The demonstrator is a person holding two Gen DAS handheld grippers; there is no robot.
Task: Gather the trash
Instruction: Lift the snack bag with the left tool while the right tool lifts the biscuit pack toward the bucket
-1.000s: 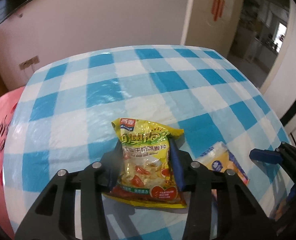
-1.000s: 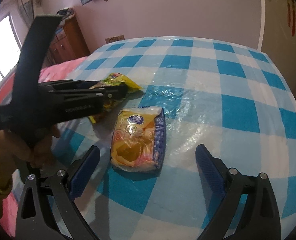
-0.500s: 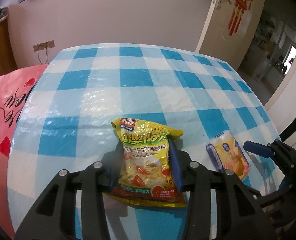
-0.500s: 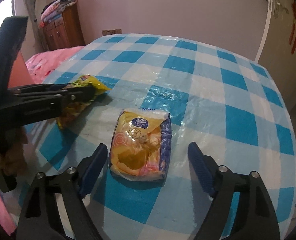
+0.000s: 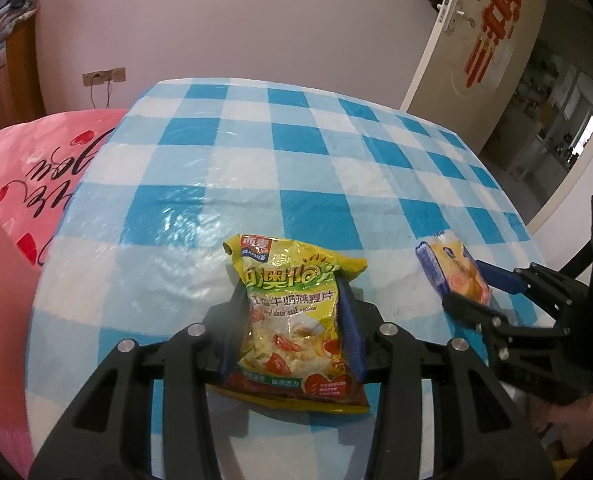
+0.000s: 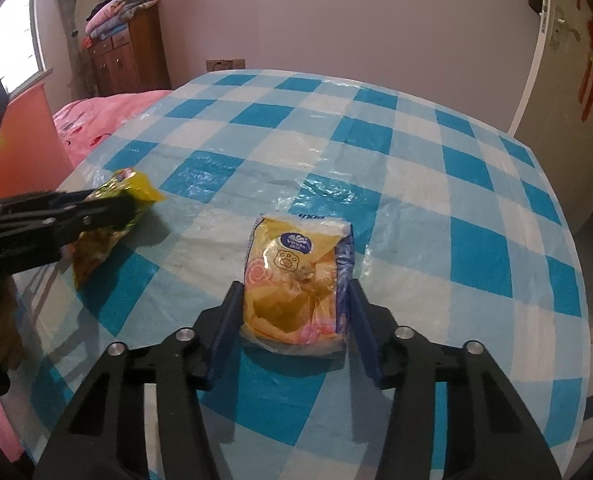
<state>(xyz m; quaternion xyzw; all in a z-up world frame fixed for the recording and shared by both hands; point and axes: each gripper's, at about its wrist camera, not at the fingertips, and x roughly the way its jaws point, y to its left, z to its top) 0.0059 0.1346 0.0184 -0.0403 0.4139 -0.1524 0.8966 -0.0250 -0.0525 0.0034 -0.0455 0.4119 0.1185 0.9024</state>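
Observation:
My left gripper (image 5: 292, 312) is shut on a yellow-green oatmeal snack bag (image 5: 292, 320), pinching its sides over the blue-checked table (image 5: 256, 152). The bag also shows in the right wrist view (image 6: 108, 220) between the left gripper's fingers (image 6: 76, 212). My right gripper (image 6: 296, 304) has closed around a yellow tissue pack (image 6: 300, 280) with a blue edge; its blue pads touch both sides of the pack. The pack (image 5: 452, 272) and the right gripper (image 5: 484, 296) also show at the right of the left wrist view.
A pink bed cover (image 5: 28, 168) lies left of the table. A wooden cabinet (image 6: 124, 56) stands by the back wall. A white door (image 5: 468, 40) stands open at the right. The table's right edge (image 6: 576, 280) drops off beside the tissue pack.
My right gripper has moved forward and closed from wide open onto the tissue pack. My left gripper stays shut on the snack bag and has shifted back and left with it.

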